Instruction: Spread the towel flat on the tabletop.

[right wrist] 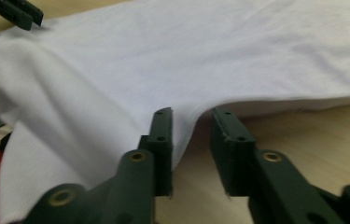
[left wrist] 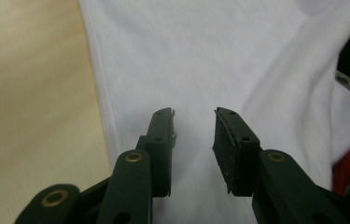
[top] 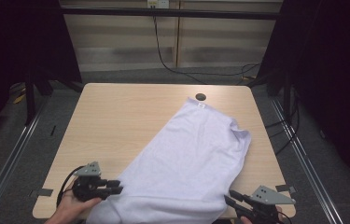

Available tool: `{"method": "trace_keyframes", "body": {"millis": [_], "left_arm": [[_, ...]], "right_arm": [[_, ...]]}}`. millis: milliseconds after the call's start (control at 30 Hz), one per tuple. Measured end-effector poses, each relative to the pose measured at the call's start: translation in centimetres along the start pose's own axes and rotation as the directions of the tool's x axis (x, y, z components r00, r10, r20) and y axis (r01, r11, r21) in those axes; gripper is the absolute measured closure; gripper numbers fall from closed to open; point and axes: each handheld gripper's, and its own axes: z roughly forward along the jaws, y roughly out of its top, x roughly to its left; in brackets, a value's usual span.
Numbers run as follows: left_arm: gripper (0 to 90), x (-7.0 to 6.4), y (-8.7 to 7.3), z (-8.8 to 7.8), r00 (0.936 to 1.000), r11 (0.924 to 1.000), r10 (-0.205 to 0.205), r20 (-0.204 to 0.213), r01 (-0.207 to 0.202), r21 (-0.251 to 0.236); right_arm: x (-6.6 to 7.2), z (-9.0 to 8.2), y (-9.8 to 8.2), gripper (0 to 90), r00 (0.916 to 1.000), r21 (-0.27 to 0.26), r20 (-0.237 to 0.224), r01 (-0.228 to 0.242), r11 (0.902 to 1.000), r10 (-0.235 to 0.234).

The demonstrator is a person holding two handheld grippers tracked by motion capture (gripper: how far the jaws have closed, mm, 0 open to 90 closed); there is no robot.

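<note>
Jaws of the left gripper (left wrist: 193, 130) and right gripper (right wrist: 191, 128) stood spread, pinching nothing, at the white garment's (top: 191, 154) near edge on the table (top: 116, 116).

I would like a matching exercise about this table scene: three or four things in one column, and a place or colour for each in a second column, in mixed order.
Things:
1. white garment
2. left gripper
3. right gripper
4. round hole

Places or colours:
A. dark, in the table top near its far edge
B. at the near right corner of the cloth
C. spread diagonally over the light wood
D. at the near left edge of the cloth

Pairs: 1-C, 2-D, 3-B, 4-A
</note>
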Motion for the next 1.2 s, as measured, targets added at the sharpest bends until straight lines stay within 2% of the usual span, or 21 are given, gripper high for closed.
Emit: {"method": "trace_keyframes", "body": {"millis": [33, 100, 167, 200, 233, 267, 300, 333, 433, 467, 533, 633, 667, 700, 733, 800, 900, 1033, 1067, 1100, 1200], "left_arm": [[66.7, 0.4, 1.1, 0.8, 1.0000, 1.0000, 0.002, 0.002, -0.002, 0.001], [66.8, 1.2, 3.4, 2.3, 0.9995, 0.9998, 0.018, -0.025, -0.019, -0.002], [66.8, 1.9, 5.5, 4.3, 0.9996, 0.9997, 0.021, -0.021, -0.021, 0.010], [66.7, 2.4, 7.0, 6.1, 0.9992, 0.9984, 0.031, -0.024, -0.030, 0.047], [66.7, 2.4, 7.0, 6.1, 0.9992, 0.9984, 0.031, -0.024, -0.030, 0.047], [66.7, 2.6, 7.6, 7.2, 0.9982, 0.9967, 0.050, -0.032, -0.048, 0.066], [66.5, 2.9, 8.2, 8.6, 0.9972, 0.9939, 0.052, -0.054, -0.047, 0.100], [66.6, 2.9, 8.2, 8.8, 0.9957, 0.9930, 0.063, -0.067, -0.056, 0.104], [69.6, 2.9, 7.9, 8.6, 0.9939, 0.9924, 0.078, -0.078, -0.070, 0.101], [71.4, 3.0, 7.0, 7.7, 0.9910, 0.9928, 0.089, -0.100, -0.080, 0.089], [71.9, 3.1, 6.6, 7.3, 0.9920, 0.9947, 0.074, -0.102, -0.066, 0.078], [72.3, 2.9, 3.4, 4.1, 0.9924, 0.9986, 0.032, -0.119, -0.027, 0.045], [72.3, 2.9, 3.4, 4.1, 0.9924, 0.9986, 0.032, -0.119, -0.027, 0.045], [72.1, 2.1, 1.8, 2.5, 0.9933, 0.9991, 0.012, -0.115, -0.008, 0.042], [72.1, 2.1, 1.8, 2.5, 0.9933, 0.9991, 0.012, -0.115, -0.008, 0.042], [72.0, 1.2, 0.1, 1.0, 0.9962, 0.9992, -0.016, -0.086, 0.019, 0.035], [72.0, -1.1, -2.3, -0.9, 0.9983, 0.9987, -0.029, -0.051, 0.031, 0.041], [65.2, -1.9, -2.8, -1.2, 0.9985, 0.9990, -0.032, -0.045, 0.034, 0.031], [62.9, -1.4, -1.9, -0.8, 0.9985, 0.9998, -0.021, -0.051, 0.021, -0.006], [62.4, -1.4, -1.9, -0.8, 0.9985, 0.9998, -0.021, -0.051, 0.021, -0.006], [61.1, 0.6, 0.7, 1.0, 0.9944, 0.9996, -0.016, -0.105, 0.013, -0.027]], "right_arm": [[-0.2, 0.1, 0.3, 64.4, 0.9999, -0.011, 0.010, -0.012, 0.9999, 0.012], [-0.7, 0.6, 1.0, 62.6, 0.9998, -0.026, 0.022, 0.000, 0.9996, 0.001], [-1.1, 1.6, 2.0, 62.7, 0.9997, -0.024, 0.018, 0.016, 0.9996, -0.015], [-1.3, 2.7, 2.6, 62.7, 0.9997, -0.016, 0.007, 0.023, 0.9996, -0.023], [-1.3, 2.7, 2.6, 62.7, 0.9997, -0.016, 0.007, 0.023, 0.9996, -0.023], [-1.4, 3.2, 2.8, 62.7, 0.9995, -0.008, 0.004, 0.030, 0.9995, -0.030], [-1.9, 4.8, 3.1, 62.7, 0.9995, 0.023, -0.011, 0.029, 0.9993, -0.028], [-2.2, 5.5, 3.1, 62.7, 0.9995, 0.038, -0.014, 0.027, 0.9989, -0.027], [-2.7, 6.5, 3.1, 62.7, 0.9996, 0.068, -0.011, 0.026, 0.9973, -0.026], [-3.0, 7.1, 3.0, 62.1, 0.9997, 0.087, -0.008, 0.025, 0.9959, -0.025], [-3.1, 7.3, 3.0, 61.9, 0.9996, 0.094, -0.005, 0.028, 0.9952, -0.028], [-3.3, 7.9, 2.7, 60.0, 0.9994, 0.119, 0.002, 0.035, 0.9922, -0.035], [-3.3, 7.9, 2.7, 60.0, 0.9994, 0.119, 0.002, 0.035, 0.9922, -0.035], [-3.2, 8.3, 2.7, 58.8, 0.9991, 0.138, -0.001, 0.042, 0.9896, -0.043], [-3.2, 8.3, 2.7, 58.8, 0.9991, 0.138, -0.001, 0.042, 0.9896, -0.043], [-3.1, 8.9, 2.8, 58.2, 0.9988, 0.156, -0.006, 0.050, 0.9865, -0.050], [-2.8, 10.1, 3.2, 56.7, 0.9967, 0.169, -0.022, 0.080, 0.9823, -0.078], [-2.5, 10.9, 3.4, 55.3, 0.9954, 0.183, -0.035, 0.094, 0.9786, -0.089], [-2.4, 11.2, 3.4, 54.6, 0.9949, 0.185, -0.036, 0.099, 0.9778, -0.094], [-2.4, 11.2, 3.4, 54.6, 0.9949, 0.185, -0.036, 0.099, 0.9778, -0.094], [-2.5, 11.3, 3.3, 54.6, 0.9951, 0.175, -0.039, 0.097, 0.9797, -0.091]]}}
